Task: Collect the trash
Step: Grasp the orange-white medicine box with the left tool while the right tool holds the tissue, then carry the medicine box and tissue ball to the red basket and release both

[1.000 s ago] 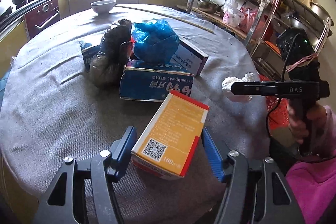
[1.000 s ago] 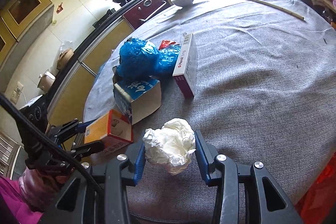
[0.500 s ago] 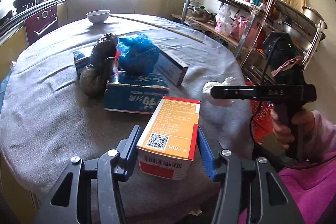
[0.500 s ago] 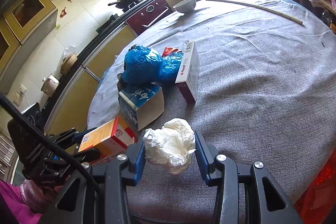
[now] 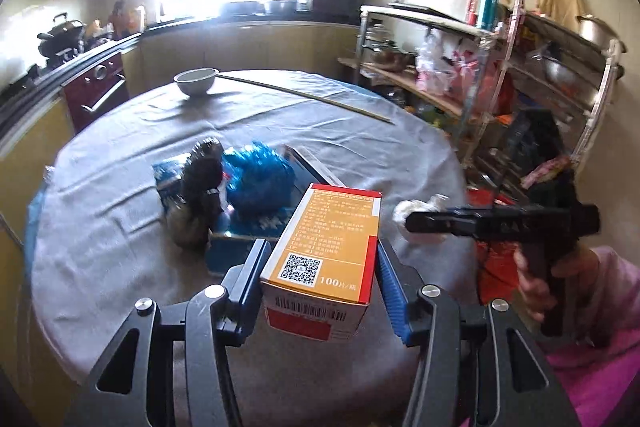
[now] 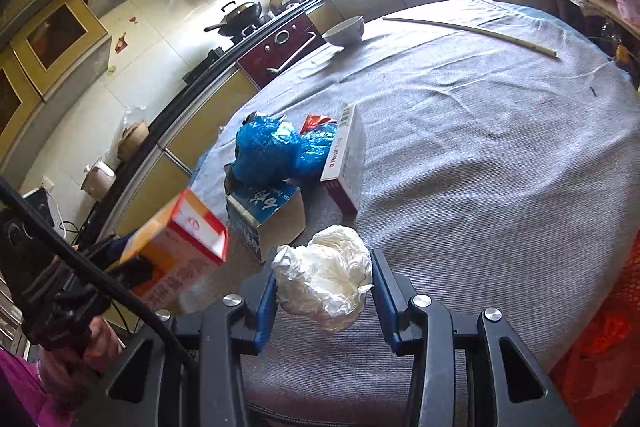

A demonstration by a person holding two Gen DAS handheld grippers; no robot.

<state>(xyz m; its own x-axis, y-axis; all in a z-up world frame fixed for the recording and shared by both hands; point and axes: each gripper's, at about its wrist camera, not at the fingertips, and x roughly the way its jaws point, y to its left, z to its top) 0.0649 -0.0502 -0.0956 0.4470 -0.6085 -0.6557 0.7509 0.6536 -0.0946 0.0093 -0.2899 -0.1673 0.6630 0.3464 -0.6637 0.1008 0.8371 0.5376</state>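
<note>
My left gripper [image 5: 320, 267] is shut on an orange and red box [image 5: 324, 259] and holds it above the table's near edge; the box also shows in the right wrist view [image 6: 176, 247]. My right gripper [image 6: 324, 287] is shut on a crumpled white paper wad [image 6: 324, 279], seen too in the left wrist view [image 5: 416, 209]. On the grey round table [image 6: 480, 167] lie a blue plastic bag [image 5: 260, 179], a dark bag [image 5: 200, 195], a blue toothpaste box [image 6: 264, 215] and a white and red box [image 6: 346, 163].
A white bowl [image 5: 196, 81] and a long thin stick [image 5: 304, 97] lie at the table's far side. A red mesh basket [image 6: 604, 339] is beside the table on the right. A metal shelf rack [image 5: 500, 75] stands right; a stove and counter [image 5: 68, 43] stand left.
Both grippers have risen and drawn back from the table. The orange box has lifted off the cloth and tilted up, and the paper wad has lifted too.
</note>
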